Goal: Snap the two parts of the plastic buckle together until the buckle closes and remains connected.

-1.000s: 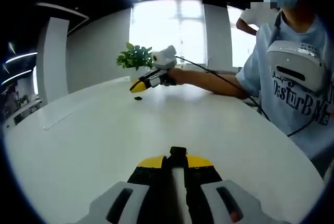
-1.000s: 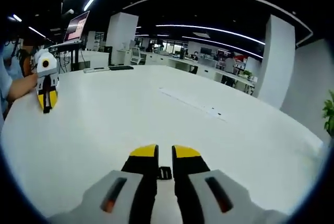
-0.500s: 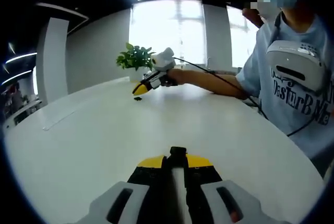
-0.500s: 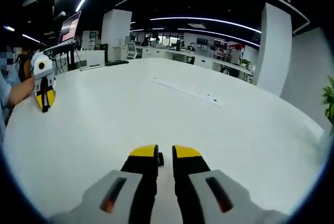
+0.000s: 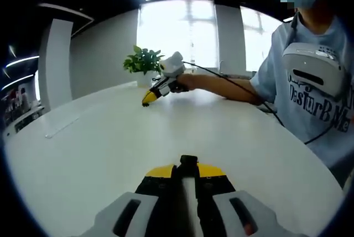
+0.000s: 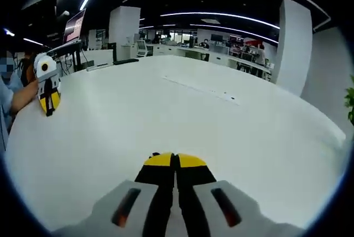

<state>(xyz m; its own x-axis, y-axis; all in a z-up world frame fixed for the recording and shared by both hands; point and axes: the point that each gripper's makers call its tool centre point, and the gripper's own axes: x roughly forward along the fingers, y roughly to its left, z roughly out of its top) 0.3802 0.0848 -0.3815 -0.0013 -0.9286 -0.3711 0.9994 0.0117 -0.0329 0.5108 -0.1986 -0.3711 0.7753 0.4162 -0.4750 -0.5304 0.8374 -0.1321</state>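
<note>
Two halves to mate, and I can vouch for one: my left gripper is clamped on a small black buckle half, whose end pokes out just past the yellow tips, low over the white tabletop. Across the tabletop, well apart from it, the right gripper is nosed down with its tips at the surface, in front of a potted plant. In the right gripper view its jaws are drawn together with barely a dark seam between them, and I cannot tell whether the other half is pinched in there or lying hidden beneath. My read on the part: light, hard, slick plastic, stiff in the body but springy at the prongs, so it will want to twist or squirt out of a careless pinch. I'd hold each half by its flat body near the strap end, leaving the mating end free, line the two up straight, and push until they click.
</note>
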